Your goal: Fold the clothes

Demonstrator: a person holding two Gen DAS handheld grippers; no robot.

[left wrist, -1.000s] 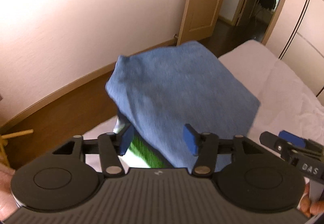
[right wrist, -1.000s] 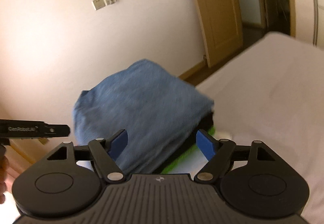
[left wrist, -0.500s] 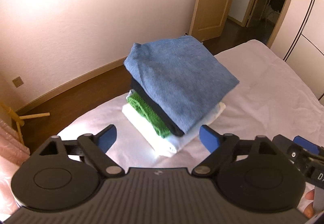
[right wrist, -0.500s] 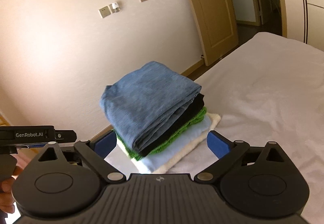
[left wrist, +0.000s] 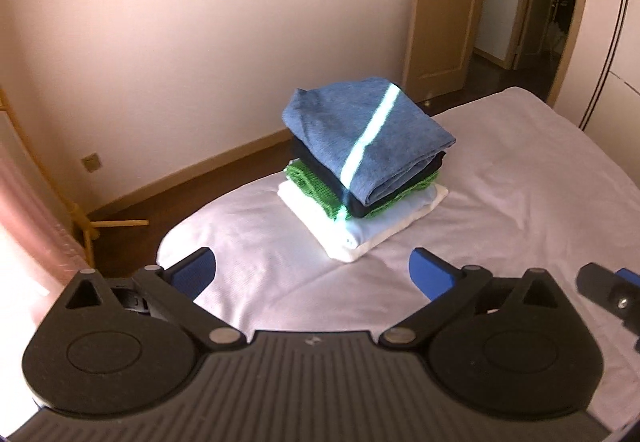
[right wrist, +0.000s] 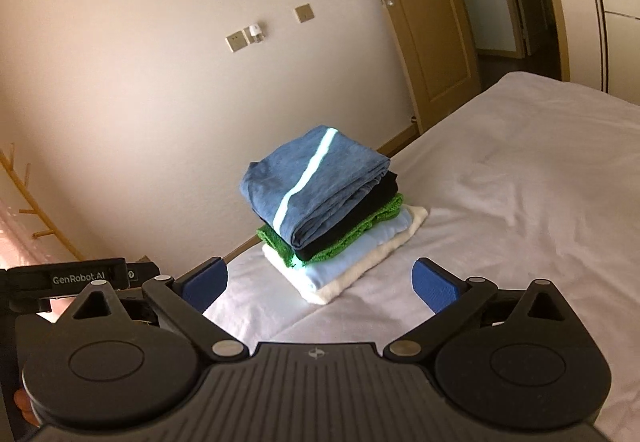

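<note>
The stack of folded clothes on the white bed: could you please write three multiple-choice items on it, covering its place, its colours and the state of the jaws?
1. Where does the stack of folded clothes rest?
A. on the floor
B. near a corner of the white bed
C. on a chair

2. Which garment lies on top?
A. folded blue garment
B. green knit garment
C. cream one

3. What do the left gripper and right gripper hold?
A. the blue garment
B. the bed sheet
C. nothing

Answers:
1 B, the wooden floor shows just past the bed corner.
2 A, blue covers black, green, pale blue and cream layers.
3 C, both jaws stand wide with only sheet beyond them.
</note>
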